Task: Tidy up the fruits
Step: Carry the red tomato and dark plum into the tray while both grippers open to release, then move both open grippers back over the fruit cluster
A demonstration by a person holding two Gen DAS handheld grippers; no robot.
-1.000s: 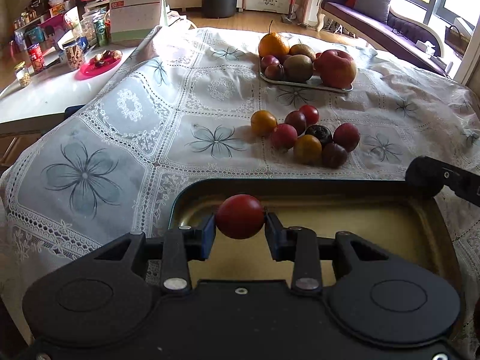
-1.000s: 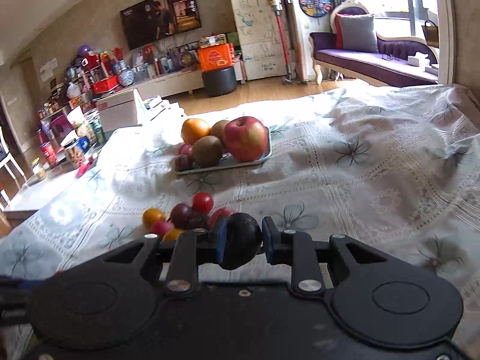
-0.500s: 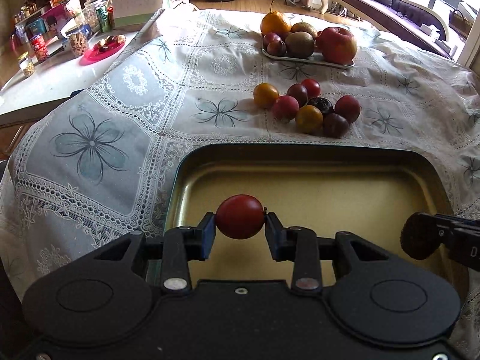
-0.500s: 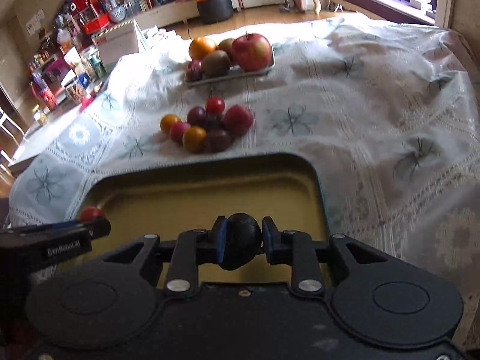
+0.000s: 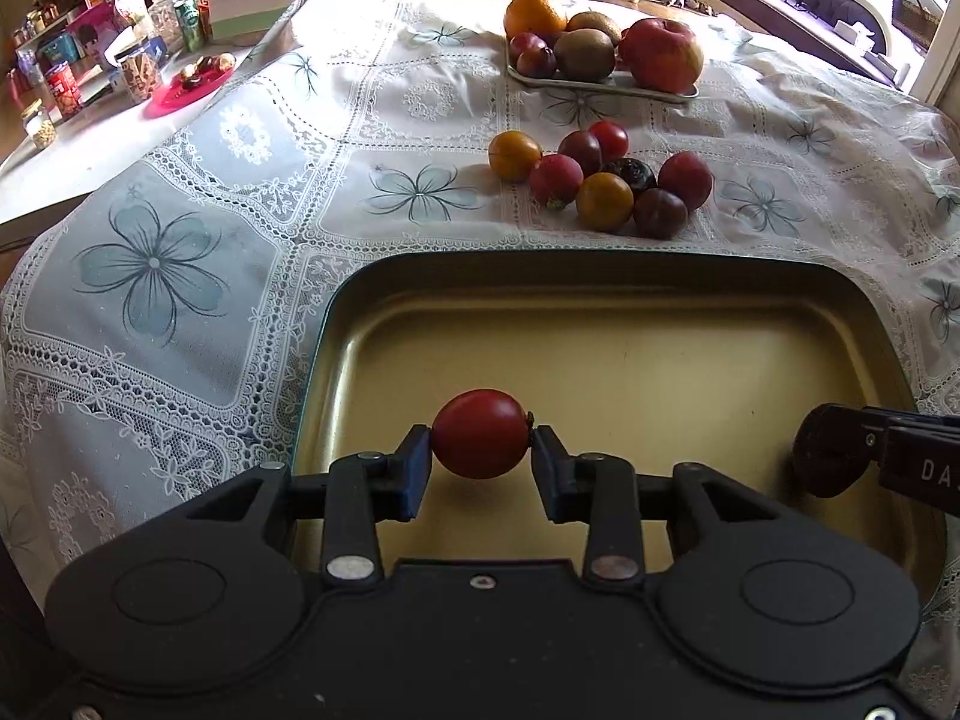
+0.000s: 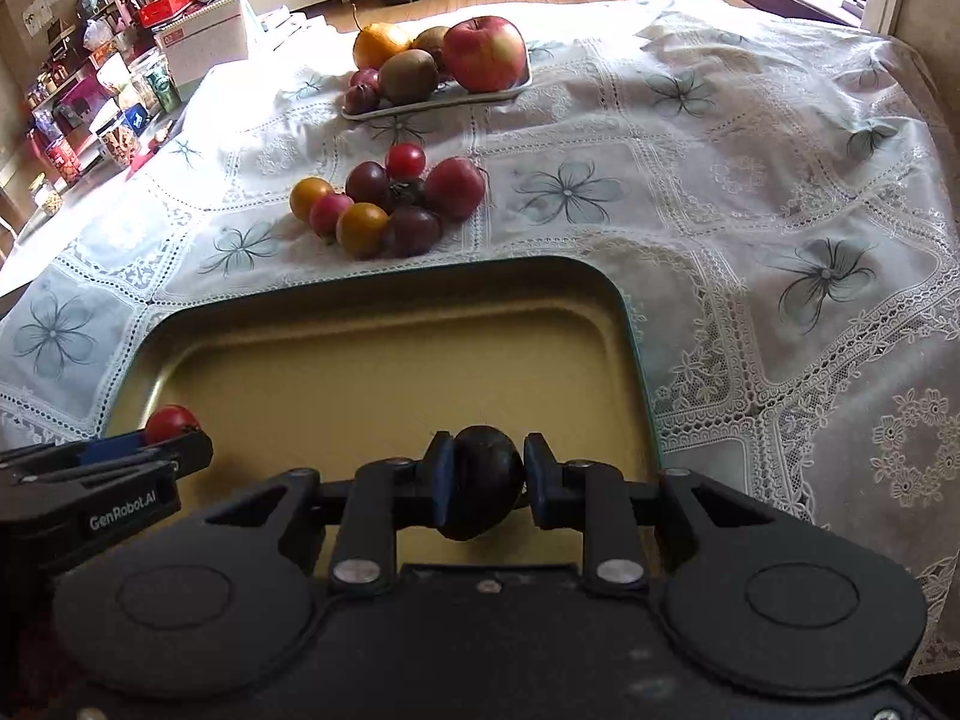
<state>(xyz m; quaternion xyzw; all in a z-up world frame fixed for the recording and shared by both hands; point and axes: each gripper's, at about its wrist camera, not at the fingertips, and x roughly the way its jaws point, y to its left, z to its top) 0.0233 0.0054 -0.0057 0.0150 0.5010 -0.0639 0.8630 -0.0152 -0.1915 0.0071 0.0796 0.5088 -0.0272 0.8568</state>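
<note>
Here we see the left gripper (image 5: 481, 461) opening around a red tomato (image 5: 480, 433) above the gold tray (image 5: 630, 360); the right gripper (image 6: 480, 483) clamps a dark fruit (image 6: 480, 489) beside it.

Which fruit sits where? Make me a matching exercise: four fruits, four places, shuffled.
Fruits:
1. red tomato
2. dark fruit
3. apple
4. leftmost yellow tomato

Places:
A. on the white tray
B. gripped in the right claw
C. loose on the tablecloth
D. in the left claw, jaws opening, pads touching it

Pairs: 1-D, 2-B, 3-A, 4-C
</note>
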